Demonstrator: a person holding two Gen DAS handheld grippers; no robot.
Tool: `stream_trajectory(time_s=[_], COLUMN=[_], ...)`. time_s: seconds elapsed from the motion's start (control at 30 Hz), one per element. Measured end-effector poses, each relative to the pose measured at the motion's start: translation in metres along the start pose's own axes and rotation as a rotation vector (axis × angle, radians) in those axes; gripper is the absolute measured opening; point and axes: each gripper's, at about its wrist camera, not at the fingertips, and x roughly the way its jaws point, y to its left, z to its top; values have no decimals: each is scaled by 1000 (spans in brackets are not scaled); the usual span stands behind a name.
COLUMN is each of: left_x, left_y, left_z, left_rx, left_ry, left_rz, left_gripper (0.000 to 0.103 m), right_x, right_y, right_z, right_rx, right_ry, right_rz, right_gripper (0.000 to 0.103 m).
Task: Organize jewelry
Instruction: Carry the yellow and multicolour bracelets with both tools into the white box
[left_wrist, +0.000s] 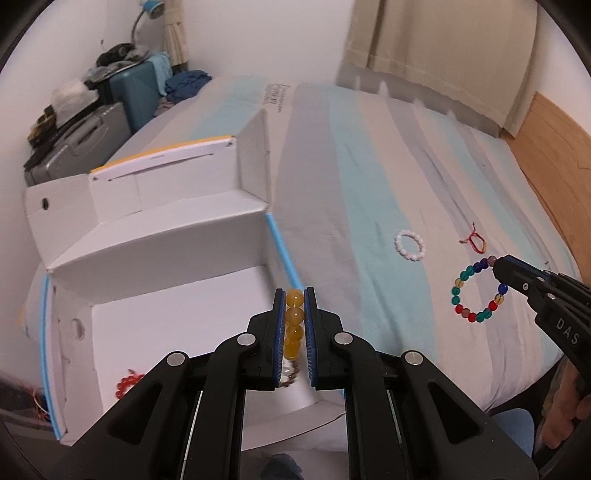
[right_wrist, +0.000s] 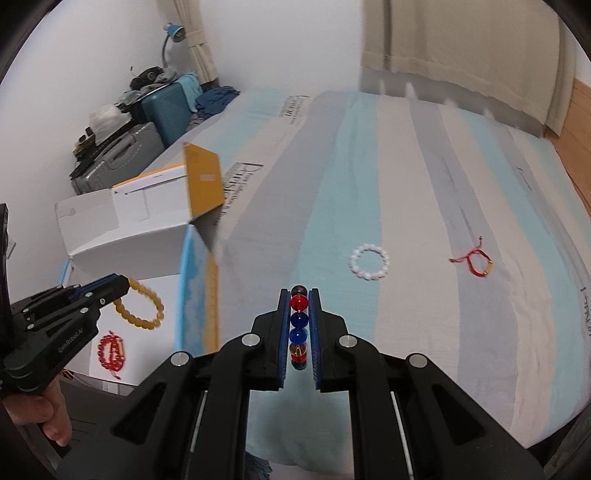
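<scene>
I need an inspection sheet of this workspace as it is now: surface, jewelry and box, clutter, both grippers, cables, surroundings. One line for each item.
Surface: striped bed sheet, grey, light blue and white.
Job's things: white bead bracelet and red cord bracelet lie on the sheet; red bead bracelet lies inside the open white box.
Clutter: nothing seen on the sheet.
Grippers: left gripper shut on yellow bead bracelet, held over the box; right gripper shut on multicolour bead bracelet, over the sheet.
Cables: nothing seen.
Surroundings: suitcases piled with clothes, blue desk lamp, beige curtain, wooden bed frame.
</scene>
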Motion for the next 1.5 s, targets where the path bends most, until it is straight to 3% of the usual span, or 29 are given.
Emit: stream_trajectory(time_s=[0.33, 0.83, 1.17, 1.5], left_x=[-32, -45, -14, 20], left_y=[56, 134, 178, 193], left_z=[-9, -42, -72, -86], left_rx=[-55, -134, -186, -203], left_ry=[-20, 21, 105, 168], left_rz=[56, 144, 175, 178], left_gripper=[9, 9, 9, 9], right_x=[-10, 11, 59, 97], right_y=[71, 167, 207, 213], right_z=[7, -13, -34, -48], right_rx=[-78, -193, -242, -246], right_ry=[-21, 37, 134, 208], right_rz=[62, 150, 164, 145], right_gripper=[9, 9, 9, 9])
